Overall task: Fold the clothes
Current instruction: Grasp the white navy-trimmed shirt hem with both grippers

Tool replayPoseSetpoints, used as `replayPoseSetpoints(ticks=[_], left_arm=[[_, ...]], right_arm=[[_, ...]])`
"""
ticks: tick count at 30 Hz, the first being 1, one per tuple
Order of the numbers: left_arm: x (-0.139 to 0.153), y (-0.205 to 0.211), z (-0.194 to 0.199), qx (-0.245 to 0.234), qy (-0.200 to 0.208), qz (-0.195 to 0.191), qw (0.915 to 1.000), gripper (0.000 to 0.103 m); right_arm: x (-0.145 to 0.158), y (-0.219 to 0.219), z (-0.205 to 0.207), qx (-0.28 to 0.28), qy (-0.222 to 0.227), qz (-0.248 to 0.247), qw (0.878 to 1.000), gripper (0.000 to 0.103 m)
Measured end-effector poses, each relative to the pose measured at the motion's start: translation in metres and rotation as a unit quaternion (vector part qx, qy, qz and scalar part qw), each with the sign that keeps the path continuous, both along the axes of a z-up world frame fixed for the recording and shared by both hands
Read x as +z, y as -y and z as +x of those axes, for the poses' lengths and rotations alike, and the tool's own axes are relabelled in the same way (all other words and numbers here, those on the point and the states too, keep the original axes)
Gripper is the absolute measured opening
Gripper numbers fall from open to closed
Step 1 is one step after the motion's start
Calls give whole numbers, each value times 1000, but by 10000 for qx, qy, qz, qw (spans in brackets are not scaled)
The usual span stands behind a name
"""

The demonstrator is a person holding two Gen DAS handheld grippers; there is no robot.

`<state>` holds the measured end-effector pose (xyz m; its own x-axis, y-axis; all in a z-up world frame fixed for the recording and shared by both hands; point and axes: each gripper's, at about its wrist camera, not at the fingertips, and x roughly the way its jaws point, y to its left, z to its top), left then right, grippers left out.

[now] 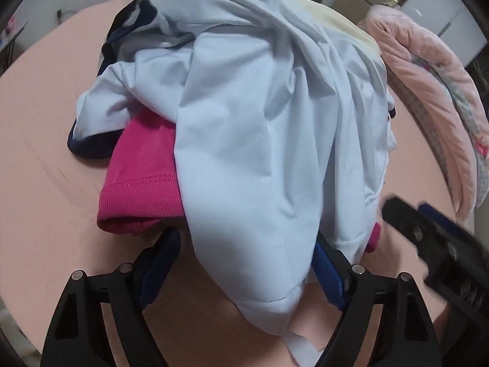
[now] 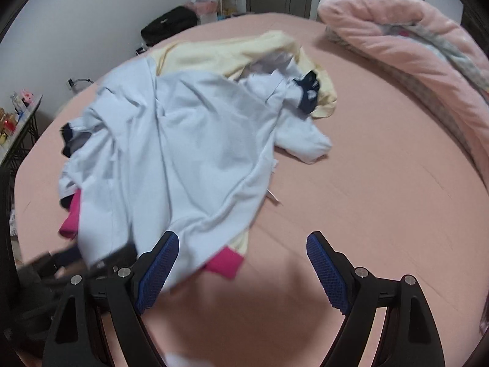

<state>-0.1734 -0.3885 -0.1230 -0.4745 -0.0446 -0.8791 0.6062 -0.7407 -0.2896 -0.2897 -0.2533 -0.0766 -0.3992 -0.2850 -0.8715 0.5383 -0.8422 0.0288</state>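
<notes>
We see black plastic two-finger grippers, left (image 1: 249,263) and right (image 2: 243,260), with ribbed blue pads (image 2: 159,270) (silver screws behind them).

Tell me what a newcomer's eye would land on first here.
The crumpled pale blue garment heaped mid-bed on the pink sheet, with a magenta garment poking out from under its left edge. The left hand-held gripper straddles the blue garment's near corner, jaws wide. A rolled pink blanket lies along the bed's right side.
</notes>
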Motion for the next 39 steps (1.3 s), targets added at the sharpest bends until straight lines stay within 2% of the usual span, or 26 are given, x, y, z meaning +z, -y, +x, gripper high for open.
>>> replayPoseSetpoints(ticks=[5, 6, 7, 9, 10, 12, 15, 20, 26, 27, 29, 32, 35, 39], left_arm=[[4, -14, -5, -383, 21, -298, 9988, 65], [5, -16, -5, -410, 45, -397, 9984, 60], [7, -19, -3, -431, 33, -460, 9980, 51], [11, -23, 0, -487, -32, -473, 9977, 42], [13, -25, 2, -510, -49, -487, 9975, 36], [16, -29, 6, -534, -75, -518, 9972, 28], [20, -36, 12, -519, -92, -574, 9970, 22], [28, -52, 18, -548, -48, -690, 9961, 21], [39, -70, 33, -520, -101, -617, 9967, 19], [41, -73, 37, -553, -129, -576, 9967, 16], [44, -78, 44, -623, -184, -504, 9966, 15], [51, -80, 41, -835, -310, -602, 9942, 13], [51, -91, 42, -1032, -481, -492, 9923, 12], [51, -101, 36, -1419, -631, -543, 9864, 11]], right_arm=[[-21, 27, -5, 338, 309, 8, 9990, 84], [-25, 31, -5, 418, 396, -8, 9983, 71], [-31, 36, -3, 500, 529, -28, 9973, 49], [-32, 41, 4, 491, 439, 67, 9978, 42], [-29, 43, 9, 517, 310, 96, 9981, 24], [-25, 42, 17, 569, 163, 126, 9982, 9], [-19, 37, 24, 569, 148, 76, 9982, 7], [-10, 27, 39, 523, -169, 180, 9983, 6], [-4, 21, 49, 364, -466, 266, 9979, 6], [-3, 19, 50, 334, -487, 260, 9979, 6], [0, 18, 48, 298, -494, 244, 9980, 6], [5, 17, 43, 111, -478, 440, 9978, 5], [10, 6, 40, 2, -501, 452, 9977, 5], [17, -16, 46, -73, -592, 455, 9972, 4]])
